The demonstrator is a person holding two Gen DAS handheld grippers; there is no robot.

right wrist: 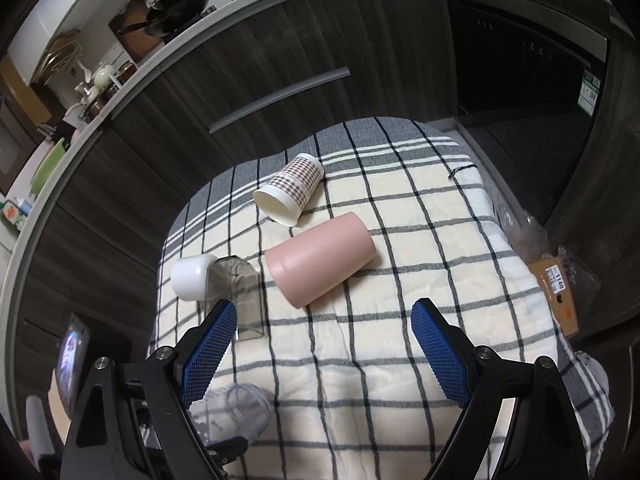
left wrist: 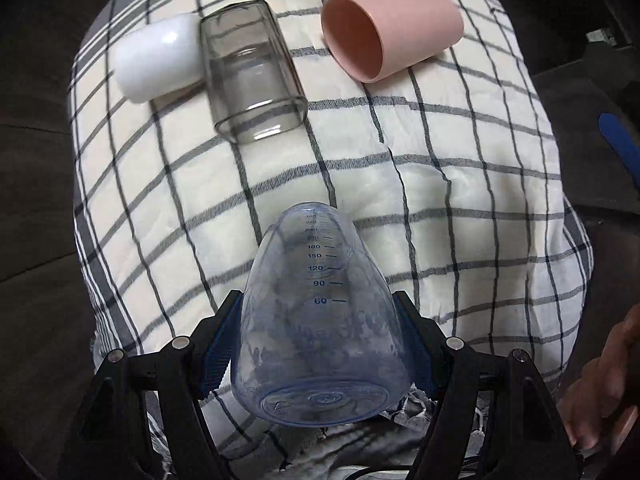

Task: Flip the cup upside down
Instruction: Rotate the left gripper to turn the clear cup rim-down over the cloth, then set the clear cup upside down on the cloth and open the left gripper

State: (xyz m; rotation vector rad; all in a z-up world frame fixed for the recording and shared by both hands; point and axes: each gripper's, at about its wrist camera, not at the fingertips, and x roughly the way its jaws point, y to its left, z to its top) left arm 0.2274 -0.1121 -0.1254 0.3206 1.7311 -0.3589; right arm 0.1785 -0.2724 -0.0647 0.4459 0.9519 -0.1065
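Blue-tinted measuring cup [left wrist: 320,332] clamped between left gripper [left wrist: 320,344] pads, base toward camera, mouth pointing toward pink cup [left wrist: 390,34], above checked cloth [left wrist: 460,208]. Right gripper [right wrist: 324,344] spread wide, empty, near pink cup.

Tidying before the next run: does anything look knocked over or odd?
Yes. Four cups lie on their sides: pink cup, checked paper cup, grey glass and white cup. Left tongs hold the blue measuring cup.
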